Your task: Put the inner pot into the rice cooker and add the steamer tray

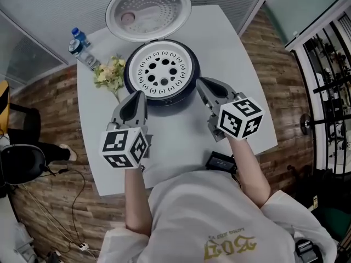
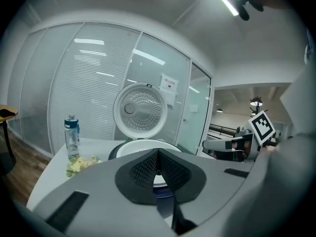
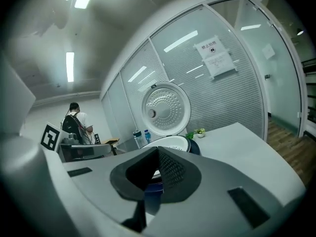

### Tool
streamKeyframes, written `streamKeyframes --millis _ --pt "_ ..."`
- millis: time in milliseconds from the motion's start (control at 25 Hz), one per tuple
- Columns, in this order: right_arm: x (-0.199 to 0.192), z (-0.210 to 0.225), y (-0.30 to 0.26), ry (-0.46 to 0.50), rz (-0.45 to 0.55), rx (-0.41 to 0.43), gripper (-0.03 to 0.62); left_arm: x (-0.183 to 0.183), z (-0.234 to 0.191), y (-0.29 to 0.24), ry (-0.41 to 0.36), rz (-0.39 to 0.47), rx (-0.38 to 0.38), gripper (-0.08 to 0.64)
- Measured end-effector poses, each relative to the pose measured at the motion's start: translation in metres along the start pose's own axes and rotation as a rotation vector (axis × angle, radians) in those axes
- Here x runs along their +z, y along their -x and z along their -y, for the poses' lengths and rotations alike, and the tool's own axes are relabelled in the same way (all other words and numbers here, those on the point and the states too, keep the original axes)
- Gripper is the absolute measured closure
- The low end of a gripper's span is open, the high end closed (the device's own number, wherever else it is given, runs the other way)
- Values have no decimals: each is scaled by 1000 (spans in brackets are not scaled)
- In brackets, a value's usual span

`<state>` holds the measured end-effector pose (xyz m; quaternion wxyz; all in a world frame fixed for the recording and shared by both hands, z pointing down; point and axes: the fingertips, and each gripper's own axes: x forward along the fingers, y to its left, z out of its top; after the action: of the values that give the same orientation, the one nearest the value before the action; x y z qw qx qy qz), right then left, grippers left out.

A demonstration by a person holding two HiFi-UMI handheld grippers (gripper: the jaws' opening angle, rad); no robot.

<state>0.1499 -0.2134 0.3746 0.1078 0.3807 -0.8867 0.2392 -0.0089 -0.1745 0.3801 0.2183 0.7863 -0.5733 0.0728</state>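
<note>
The dark blue rice cooker stands at the far middle of the white table, its round lid swung up behind it. A white steamer tray with several holes lies in its top. My left gripper hovers just in front of the cooker's left side, jaws shut and empty. At the cooker's right front, my right gripper is likewise shut on nothing. In the left gripper view the cooker and lid show past the closed jaws. The right gripper view shows the tray rim and lid.
A water bottle lies at the table's far left, with a small bunch of yellow flowers next to it. A black device rests at the near table edge. Glass partition walls stand behind the table. A person with a backpack stands far off.
</note>
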Motion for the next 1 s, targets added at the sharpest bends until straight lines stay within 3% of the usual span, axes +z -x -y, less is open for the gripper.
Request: streamKeyframes --millis 1000 --pt "-10 -8 1 98 -43 -16 577 -6 6 1 51 34 -70 551"
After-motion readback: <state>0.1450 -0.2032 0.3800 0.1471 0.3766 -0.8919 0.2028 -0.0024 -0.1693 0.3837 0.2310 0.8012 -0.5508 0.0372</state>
